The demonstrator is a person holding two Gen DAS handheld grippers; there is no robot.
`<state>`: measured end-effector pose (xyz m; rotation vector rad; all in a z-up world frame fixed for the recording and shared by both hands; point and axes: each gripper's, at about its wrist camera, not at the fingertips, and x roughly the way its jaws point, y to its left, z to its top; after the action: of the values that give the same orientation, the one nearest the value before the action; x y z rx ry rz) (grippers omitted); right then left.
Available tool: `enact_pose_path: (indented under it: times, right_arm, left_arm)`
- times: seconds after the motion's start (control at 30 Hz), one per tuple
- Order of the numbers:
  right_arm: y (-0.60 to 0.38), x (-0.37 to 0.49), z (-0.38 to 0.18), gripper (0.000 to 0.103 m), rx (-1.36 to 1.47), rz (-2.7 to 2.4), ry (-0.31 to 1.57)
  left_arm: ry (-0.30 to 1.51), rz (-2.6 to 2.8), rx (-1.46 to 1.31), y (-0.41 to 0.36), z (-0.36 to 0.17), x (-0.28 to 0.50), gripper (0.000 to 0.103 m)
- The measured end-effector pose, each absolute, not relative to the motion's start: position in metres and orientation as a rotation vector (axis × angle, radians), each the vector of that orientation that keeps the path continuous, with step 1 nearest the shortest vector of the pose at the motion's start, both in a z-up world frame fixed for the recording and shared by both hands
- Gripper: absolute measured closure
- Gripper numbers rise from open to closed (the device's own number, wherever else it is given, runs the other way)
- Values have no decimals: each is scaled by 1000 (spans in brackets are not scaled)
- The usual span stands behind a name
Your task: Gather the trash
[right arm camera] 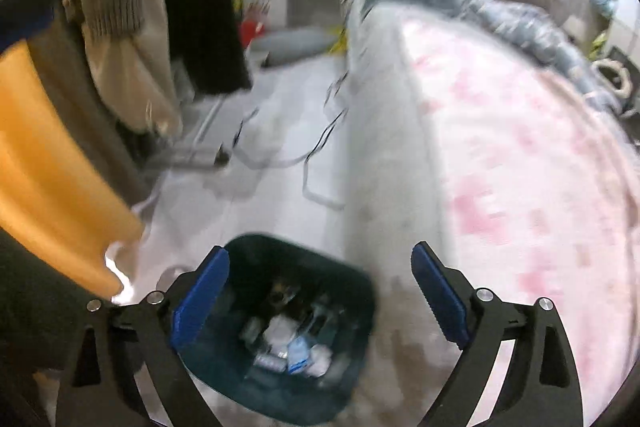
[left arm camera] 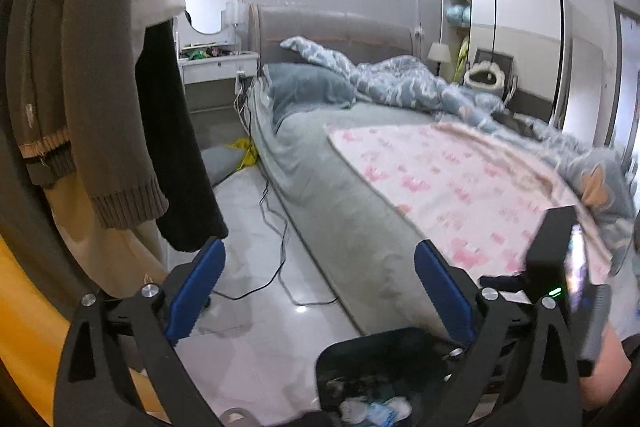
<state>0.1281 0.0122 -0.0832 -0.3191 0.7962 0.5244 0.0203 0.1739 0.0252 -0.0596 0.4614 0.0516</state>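
Dark bin (right arm camera: 280, 331) w/ trash sits right below the right gripper (right arm camera: 320, 291), left gripper (left arm camera: 320, 283) further off, both spread wide & empty.

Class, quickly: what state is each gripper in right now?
Left gripper: open, holding nothing.
Right gripper: open, holding nothing, above the trash bin.

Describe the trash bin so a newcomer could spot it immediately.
Start at the bed with the pink patterned blanket. On the pale tiled floor along its near side stands the trash bin. It is the only dark, open-topped container there, with white and blue crumpled wrappers in its bottom.
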Motion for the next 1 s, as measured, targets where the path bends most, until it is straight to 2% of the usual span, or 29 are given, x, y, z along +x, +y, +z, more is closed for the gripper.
enact_pose_path:
  times: [0.1,0.53,0.73,1.0]
  right_arm:
    - [-19,114,-46,4,-277,475,708]
    - [-142,40,51,3,-155,300,408]
    - [-180,27,59,3,-120,262,382]
    - [-212,18,29,3,-128,265,461]
  left_arm:
    - [437,53,-69,168,35,7,3]
    - [399,97,-10,147,49,-39,3]
    - [413,96,-18,145,41,-52,3]
    - [440,95,-2,143,15,-60,3]
